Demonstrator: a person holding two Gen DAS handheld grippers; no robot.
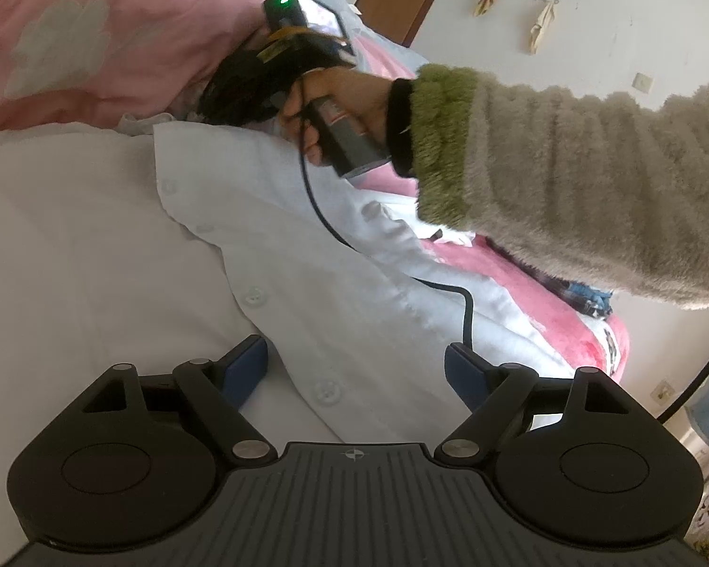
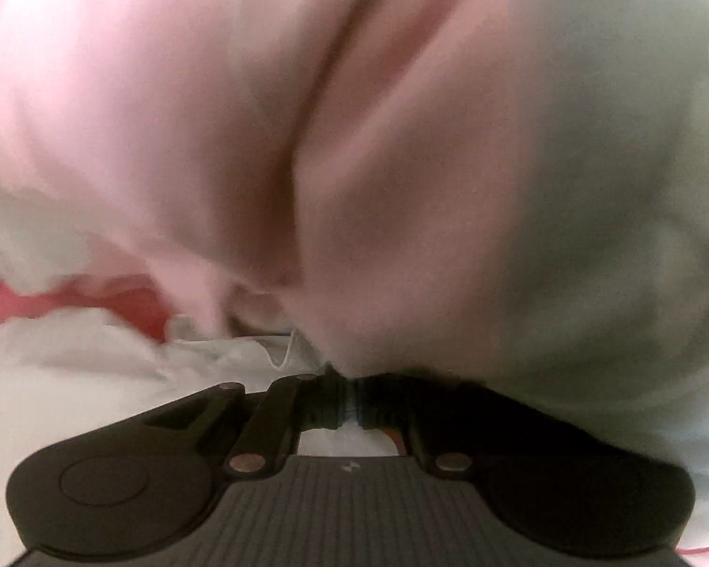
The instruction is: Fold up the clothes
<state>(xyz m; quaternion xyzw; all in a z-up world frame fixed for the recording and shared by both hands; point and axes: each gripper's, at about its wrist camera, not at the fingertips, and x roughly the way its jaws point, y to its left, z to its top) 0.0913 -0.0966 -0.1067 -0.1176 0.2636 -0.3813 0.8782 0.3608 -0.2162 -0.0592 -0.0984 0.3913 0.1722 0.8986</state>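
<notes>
We see our left gripper (image 1: 354, 368) with its blue pads spread wide above the white buttoned shirt (image 1: 269, 245), nothing between them. Beyond the shirt's far edge, our right hand (image 1: 340, 108) in a fuzzy sleeve (image 1: 567, 189) holds the right gripper (image 1: 241, 90), its tip at the shirt beside the pink quilt (image 1: 94, 38). Its black cable (image 1: 449, 288) trails over the shirt.

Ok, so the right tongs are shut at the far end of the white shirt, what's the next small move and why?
Probably lift the right tongs slightly to check they hold cloth: they look shut on the white shirt, under the pink quilt, but the view is blurred. The left tongs hang open above the button placket.
</notes>
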